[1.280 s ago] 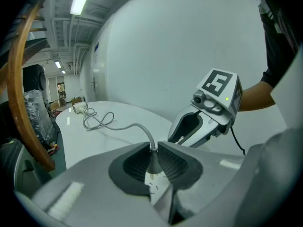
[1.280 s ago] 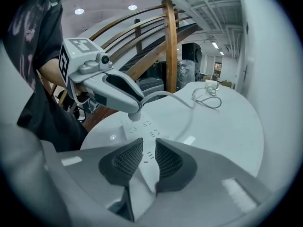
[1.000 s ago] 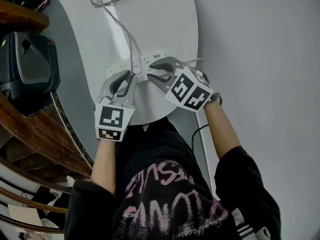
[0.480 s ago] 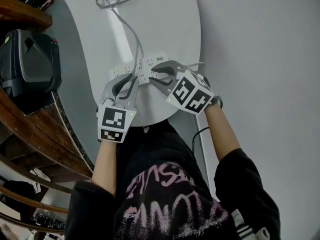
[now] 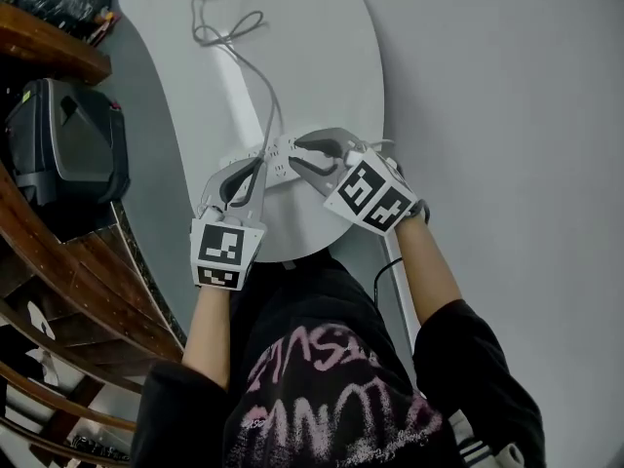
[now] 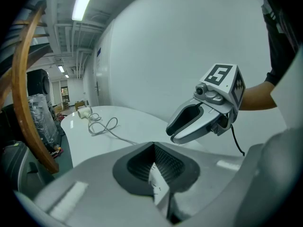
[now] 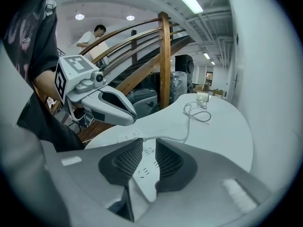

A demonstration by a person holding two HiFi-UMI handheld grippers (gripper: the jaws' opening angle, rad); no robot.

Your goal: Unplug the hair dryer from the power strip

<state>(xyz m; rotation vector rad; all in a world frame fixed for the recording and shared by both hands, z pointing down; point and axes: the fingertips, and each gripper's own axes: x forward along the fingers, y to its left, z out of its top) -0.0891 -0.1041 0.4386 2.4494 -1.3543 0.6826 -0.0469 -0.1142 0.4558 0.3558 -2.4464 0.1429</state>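
Observation:
A white power strip [image 5: 278, 154] is at the near end of the white oval table [image 5: 322, 47]. My left gripper [image 5: 255, 161] is shut on its left end; the white strip [image 6: 158, 183] shows pinched between the dark pads. My right gripper [image 5: 297, 149] is shut across the strip [image 7: 144, 167], and its jaws have just closed a little further on it. The grey cord [image 5: 255, 76] leaves the strip just past the right fingertips [image 7: 137, 143]. It runs in loops up the table to the white hair dryer [image 6: 84, 111], which lies at the far end.
A black case [image 5: 68, 149] stands left of the table, beside a curved wooden railing [image 5: 58, 252]. A white wall [image 5: 507, 115] runs close along the table's right side. A black cable [image 5: 385, 266] hangs below the near edge. A person [image 7: 92, 37] stands far off behind the railing.
Both grippers have risen slightly, still holding the power strip. The head view has tipped, so more of the cord's far loops shows.

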